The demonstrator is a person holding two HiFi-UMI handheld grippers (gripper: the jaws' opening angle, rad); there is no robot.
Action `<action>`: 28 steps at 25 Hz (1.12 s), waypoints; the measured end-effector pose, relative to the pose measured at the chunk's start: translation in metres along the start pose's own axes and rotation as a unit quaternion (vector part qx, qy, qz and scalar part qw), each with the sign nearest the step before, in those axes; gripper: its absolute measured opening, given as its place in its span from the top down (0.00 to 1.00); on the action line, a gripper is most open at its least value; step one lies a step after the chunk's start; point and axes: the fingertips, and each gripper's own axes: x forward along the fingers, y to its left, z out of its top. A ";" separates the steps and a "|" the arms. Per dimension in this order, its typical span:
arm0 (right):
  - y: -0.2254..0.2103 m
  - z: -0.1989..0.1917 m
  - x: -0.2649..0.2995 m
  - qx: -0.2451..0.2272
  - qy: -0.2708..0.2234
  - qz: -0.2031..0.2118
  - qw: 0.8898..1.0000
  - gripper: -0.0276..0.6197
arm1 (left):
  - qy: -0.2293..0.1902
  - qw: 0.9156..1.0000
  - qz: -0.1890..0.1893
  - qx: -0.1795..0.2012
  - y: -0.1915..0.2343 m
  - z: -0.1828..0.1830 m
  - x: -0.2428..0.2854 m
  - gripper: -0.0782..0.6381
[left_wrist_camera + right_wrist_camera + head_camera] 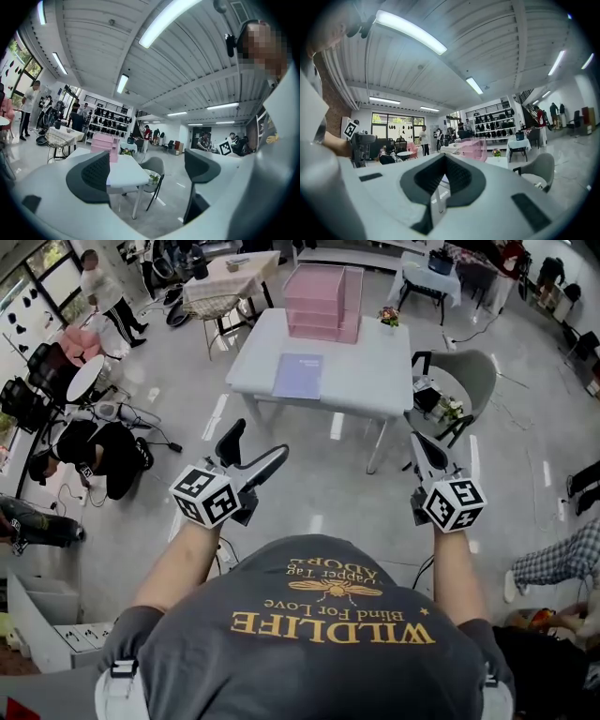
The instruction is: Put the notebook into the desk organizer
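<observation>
The room was a busy open workshop, and the white bench [375, 371] stood well ahead of you. The notebook [298, 375] lay flat on it, just in front of the pink organizer [323, 304]. You held both grippers level, pointed toward the bench. Your left gripper [251, 452] had its fingers spread wide and empty, probably ready for the pickup. Your right gripper [424, 454] had its fingers closed on nothing.

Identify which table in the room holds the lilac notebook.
The large white rectangular table nearest the person: the lilac notebook lies flat on it, with a pink plastic desk organizer standing behind it. The cloth-covered table farther back carries neither.
</observation>
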 end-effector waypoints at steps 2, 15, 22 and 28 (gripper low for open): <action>-0.005 -0.003 0.009 0.003 0.001 -0.002 1.000 0.96 | 0.002 1.000 0.001 0.001 0.008 -0.001 0.007 0.21; -0.019 0.010 0.177 -0.012 0.000 -0.052 0.999 0.96 | -0.015 0.998 -0.055 -0.023 0.188 0.016 0.100 0.21; -0.026 0.042 0.285 -0.024 -0.006 -0.095 0.995 0.96 | -0.012 0.995 -0.100 -0.008 0.302 0.059 0.161 0.21; -0.049 0.052 0.336 -0.027 0.008 -0.115 0.993 0.96 | -0.005 0.993 -0.119 -0.026 0.350 0.068 0.211 0.21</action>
